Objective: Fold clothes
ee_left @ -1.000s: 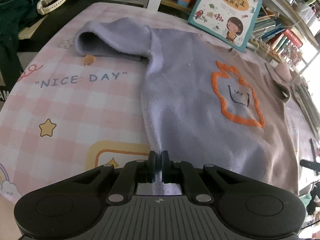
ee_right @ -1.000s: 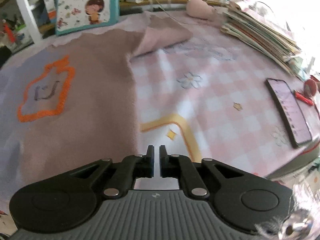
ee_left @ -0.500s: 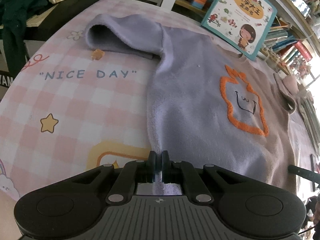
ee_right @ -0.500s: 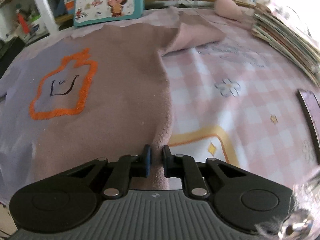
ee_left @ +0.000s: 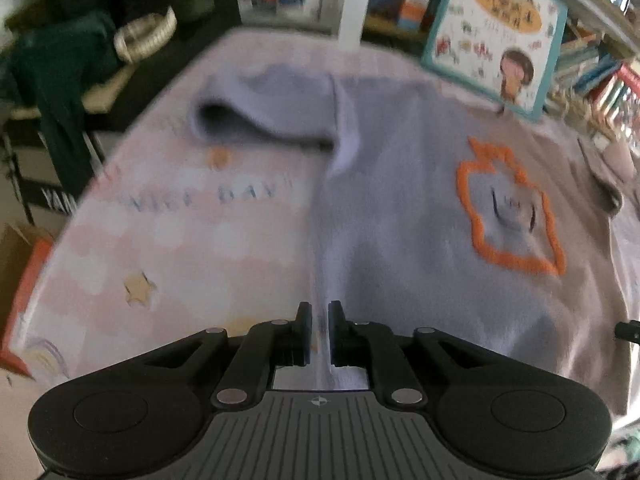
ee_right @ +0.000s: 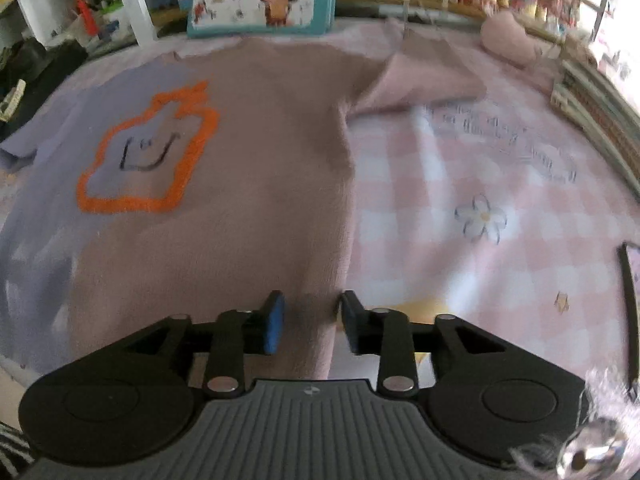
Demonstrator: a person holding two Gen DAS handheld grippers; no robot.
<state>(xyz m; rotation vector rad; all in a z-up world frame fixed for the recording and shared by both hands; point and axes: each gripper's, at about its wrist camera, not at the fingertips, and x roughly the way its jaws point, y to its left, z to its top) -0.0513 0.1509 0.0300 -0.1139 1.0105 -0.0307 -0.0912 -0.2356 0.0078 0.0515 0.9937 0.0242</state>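
A lilac and dusty-pink sweater (ee_left: 400,200) with an orange outlined face patch (ee_left: 512,216) lies flat on a pink checked cloth (ee_left: 192,240). My left gripper (ee_left: 319,330) is shut on the sweater's near left hem edge, which runs up between the pads. In the right wrist view the sweater (ee_right: 248,200) fills the left half. My right gripper (ee_right: 310,320) is open, its fingers on either side of the sweater's near right hem corner. Both sleeves lie folded outward at the far corners.
A children's picture book (ee_left: 496,32) stands behind the sweater. Stacked books (ee_right: 600,112) line the right side, and a dark phone (ee_right: 632,308) lies near the right edge. A pink plush (ee_right: 508,40) sits at the back right. Dark clutter (ee_left: 60,80) stands off to the left.
My right gripper has moved left over the hem corner and opened. My left gripper stays shut on the hem and has lifted, with the view blurred by motion.
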